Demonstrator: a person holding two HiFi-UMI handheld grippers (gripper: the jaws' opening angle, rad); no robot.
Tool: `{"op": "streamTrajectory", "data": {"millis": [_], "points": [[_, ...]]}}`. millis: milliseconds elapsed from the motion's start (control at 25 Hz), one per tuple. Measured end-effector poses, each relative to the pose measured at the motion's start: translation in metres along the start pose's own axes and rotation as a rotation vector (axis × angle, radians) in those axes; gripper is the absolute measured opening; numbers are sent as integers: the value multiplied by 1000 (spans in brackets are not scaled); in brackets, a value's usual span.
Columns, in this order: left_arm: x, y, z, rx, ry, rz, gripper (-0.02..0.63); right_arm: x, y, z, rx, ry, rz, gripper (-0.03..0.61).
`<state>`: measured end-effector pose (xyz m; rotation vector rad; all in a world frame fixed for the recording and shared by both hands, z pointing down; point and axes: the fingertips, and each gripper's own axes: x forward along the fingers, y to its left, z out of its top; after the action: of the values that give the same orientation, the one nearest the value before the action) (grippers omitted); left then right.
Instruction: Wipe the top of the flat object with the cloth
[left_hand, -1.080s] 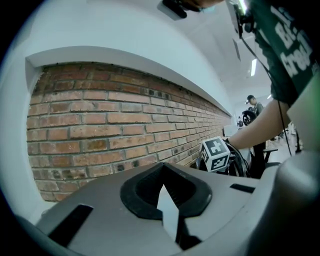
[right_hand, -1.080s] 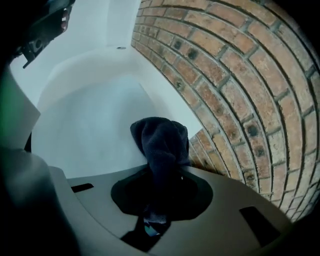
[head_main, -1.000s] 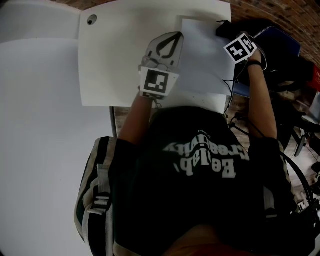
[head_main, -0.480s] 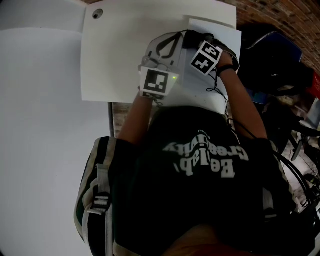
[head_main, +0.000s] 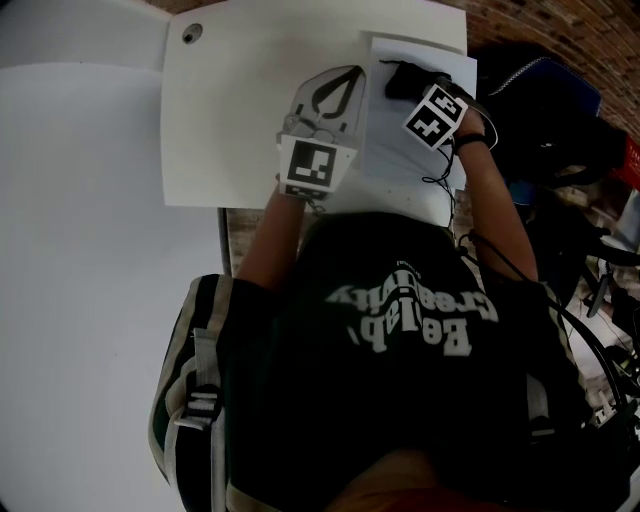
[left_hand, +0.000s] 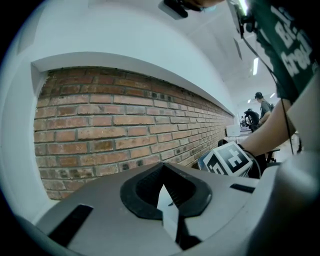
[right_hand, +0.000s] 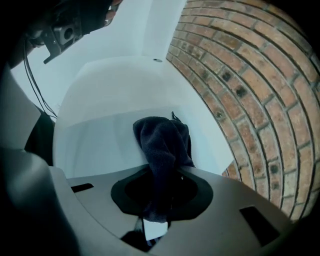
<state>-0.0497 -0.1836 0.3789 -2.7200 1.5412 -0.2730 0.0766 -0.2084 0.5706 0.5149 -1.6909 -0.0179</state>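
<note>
The fingers of the right gripper (right_hand: 160, 199) are clenched on a dark terry cloth (right_hand: 164, 142). The cloth runs out past the fingertips and lies bunched on the white flat object (head_main: 412, 160), at its far end. The fingers of the left gripper (left_hand: 166, 194) are drawn together with their tips meeting and nothing between them. In the head view this gripper lies on the bench (head_main: 240, 120) just beside the flat object's left edge, well short of the cloth.

The bench is a plain white top with a round cable hole (head_main: 190, 33) in its far left corner. The flat object sits on the right part of the bench, its right edge at the bench's right side. A red brick wall (left_hand: 100, 130) runs along the far side behind the bench, with a white ledge above it. Left of the bench spreads a wide, pale, rounded surface (head_main: 90, 250). A narrow strip of brown floor shows between the two, near the person's body.

To the right of the bench lies a heap of dark bags (head_main: 545, 95), one with a blue edge. What they hold cannot be made out. Thin black cables trail from the right gripper down past the bench's right edge. Deep in the room, on the right of the left gripper view, a person (left_hand: 261, 107) stands under bright ceiling lights.
</note>
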Motion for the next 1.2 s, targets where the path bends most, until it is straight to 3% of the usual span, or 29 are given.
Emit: {"op": "streamTrajectory", "data": {"millis": [320,640,760,880,1040,1200], "points": [[15,-18,6,17,-10,-50,-6,-13,-33,-92,142,83,-52,58],[16,-22,8,30,-8,-58,-6,-14,-37,-106,166,95,-82,58],[12,-20,8,31,-10,-53,-6,-26,-39,-91,166,46,-104,58],[8,-15,7,25,-8,-43,-6,-42,-26,-49,144,-58,-83,58],[5,-12,6,29,4,-36,-6,-48,11,8,39,-137,-18,58],[-1,-10,6,27,-3,-27,-6,-36,54,42,-61,-149,39,58]]}}
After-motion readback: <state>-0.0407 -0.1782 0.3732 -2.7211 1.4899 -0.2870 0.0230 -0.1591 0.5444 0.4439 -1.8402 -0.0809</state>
